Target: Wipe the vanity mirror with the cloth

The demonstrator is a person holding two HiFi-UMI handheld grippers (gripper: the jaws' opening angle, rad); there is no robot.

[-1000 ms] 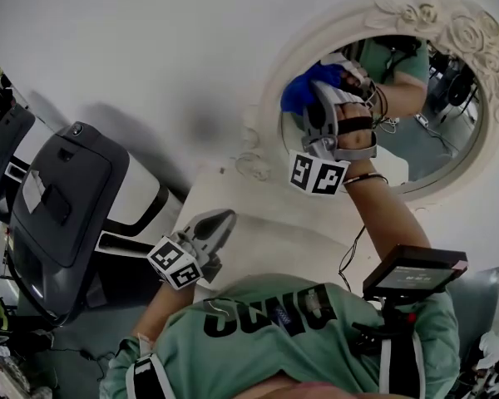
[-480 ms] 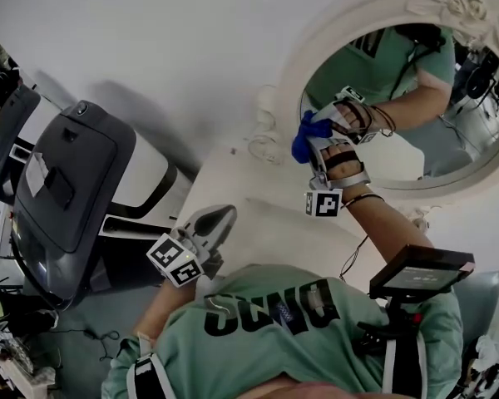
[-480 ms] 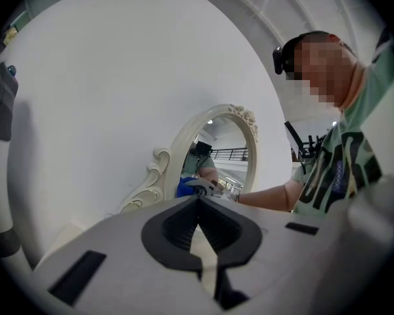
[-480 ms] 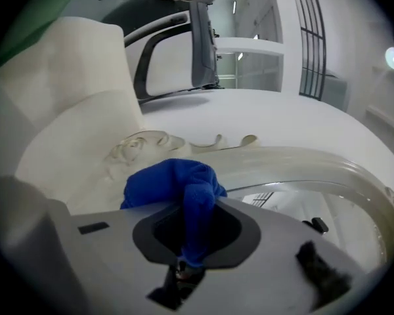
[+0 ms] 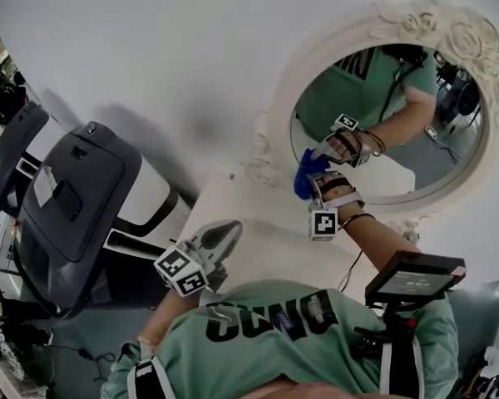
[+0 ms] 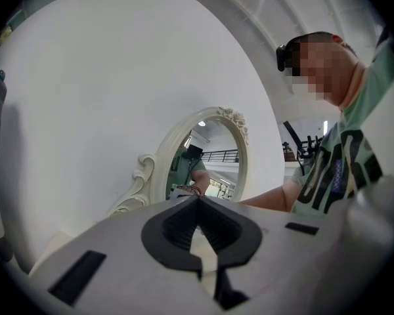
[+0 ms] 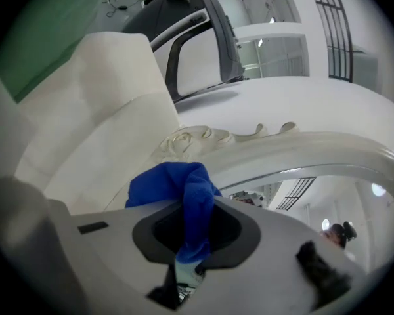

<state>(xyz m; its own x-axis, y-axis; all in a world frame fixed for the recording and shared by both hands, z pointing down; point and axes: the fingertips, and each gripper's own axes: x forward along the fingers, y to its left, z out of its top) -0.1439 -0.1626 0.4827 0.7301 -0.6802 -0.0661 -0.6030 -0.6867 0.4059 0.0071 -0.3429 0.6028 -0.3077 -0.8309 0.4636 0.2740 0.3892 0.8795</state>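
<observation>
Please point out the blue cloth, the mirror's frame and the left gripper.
blue cloth [image 7: 177,184], right gripper view: the bunch above the jaws.
mirror frame [image 5: 279,110], head view: its left rim.
left gripper [image 6: 197,200], left gripper view: where its shut tips meet.

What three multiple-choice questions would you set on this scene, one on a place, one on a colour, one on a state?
1. Where is the cloth in the head view?
A. at the mirror's lower left edge
B. at the mirror's top
C. lying on the table

2. What colour is the cloth?
A. red
B. blue
C. yellow

3. How is the left gripper?
A. open
B. shut on the cloth
C. shut on nothing

Answers:
1 A, the cloth sits by the mirror's lower left rim.
2 B, both views of it show blue.
3 C, its jaws meet with nothing between them, while the right gripper pinches the cloth.
</observation>
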